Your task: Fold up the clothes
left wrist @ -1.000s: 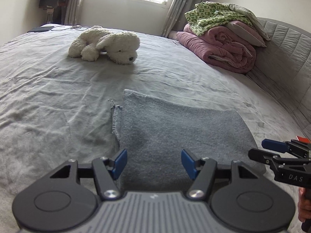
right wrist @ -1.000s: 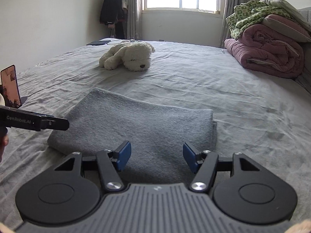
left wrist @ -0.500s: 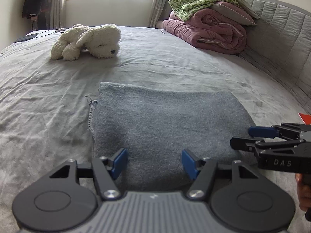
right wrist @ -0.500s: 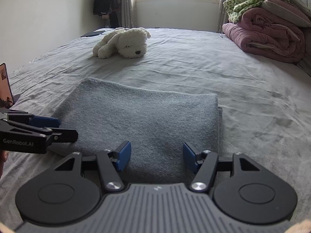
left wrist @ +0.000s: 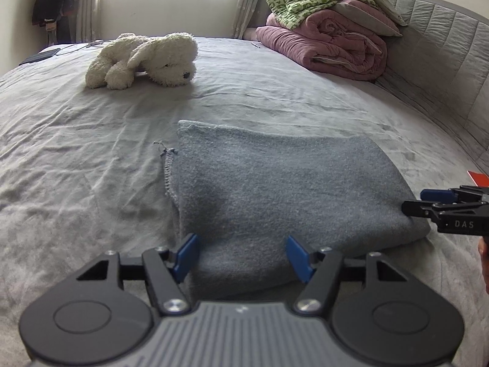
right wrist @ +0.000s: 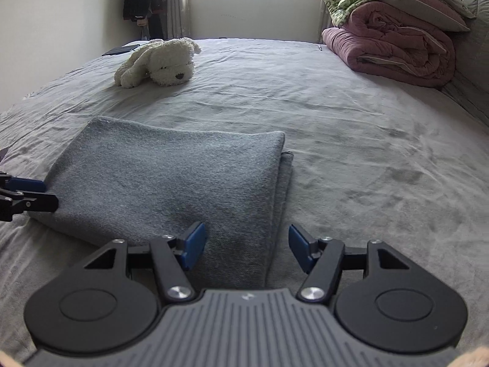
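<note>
Garment (left wrist: 284, 189), grey and already folded into a thick rectangle, lies flat on the bed (left wrist: 76, 153) just ahead of and below both grippers, its long axis running from one gripper to the other. Left gripper (left wrist: 241, 255) sits over the near left part by the frayed edge, right gripper (right wrist: 246, 246) over the near right corner where the layered edges show; both have jaws spread and empty. Each hand appears about equally near its own end.
</note>
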`<state>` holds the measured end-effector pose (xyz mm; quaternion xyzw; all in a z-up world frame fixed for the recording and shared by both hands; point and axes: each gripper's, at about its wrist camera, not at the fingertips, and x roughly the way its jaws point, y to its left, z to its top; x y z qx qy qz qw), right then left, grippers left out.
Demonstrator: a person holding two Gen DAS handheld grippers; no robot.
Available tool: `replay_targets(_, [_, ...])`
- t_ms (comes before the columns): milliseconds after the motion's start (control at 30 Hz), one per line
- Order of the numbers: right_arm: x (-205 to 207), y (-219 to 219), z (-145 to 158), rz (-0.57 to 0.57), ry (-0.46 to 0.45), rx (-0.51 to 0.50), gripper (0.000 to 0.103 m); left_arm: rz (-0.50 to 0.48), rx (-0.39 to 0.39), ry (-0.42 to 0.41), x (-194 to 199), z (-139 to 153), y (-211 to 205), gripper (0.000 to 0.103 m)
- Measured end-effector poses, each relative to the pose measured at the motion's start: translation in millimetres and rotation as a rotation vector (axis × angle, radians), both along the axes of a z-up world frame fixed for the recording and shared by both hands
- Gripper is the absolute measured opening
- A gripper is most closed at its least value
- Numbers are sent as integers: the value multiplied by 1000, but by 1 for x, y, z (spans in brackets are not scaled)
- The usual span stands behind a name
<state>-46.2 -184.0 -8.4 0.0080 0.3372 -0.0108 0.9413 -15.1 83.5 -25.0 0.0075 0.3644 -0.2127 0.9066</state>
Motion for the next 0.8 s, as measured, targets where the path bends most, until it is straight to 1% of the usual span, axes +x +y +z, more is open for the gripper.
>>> replay_targets(100, [-1, -9, 3, -26, -1, -14, 65, 38, 2, 26, 5, 0, 10, 67])
replay_targets(200, [1, -16, 8, -55, -6, -7, 65, 90, -26, 57, 13, 0, 21, 67])
replay_targets(333, [8, -18, 15, -79, -21, 29, 65, 141, -69, 87, 24, 2, 31, 67])
replay_targets(533, [22, -13, 20, -87, -20, 104, 65, 187, -175, 176, 42, 0, 39, 67])
replay_targets(700, [30, -10, 21, -95, -16, 137, 65, 223, -267, 255, 56, -8, 46, 65])
replay_targets(800, [34, -11, 21, -103, -10, 168, 65, 242, -335, 304, 65, -15, 55, 65])
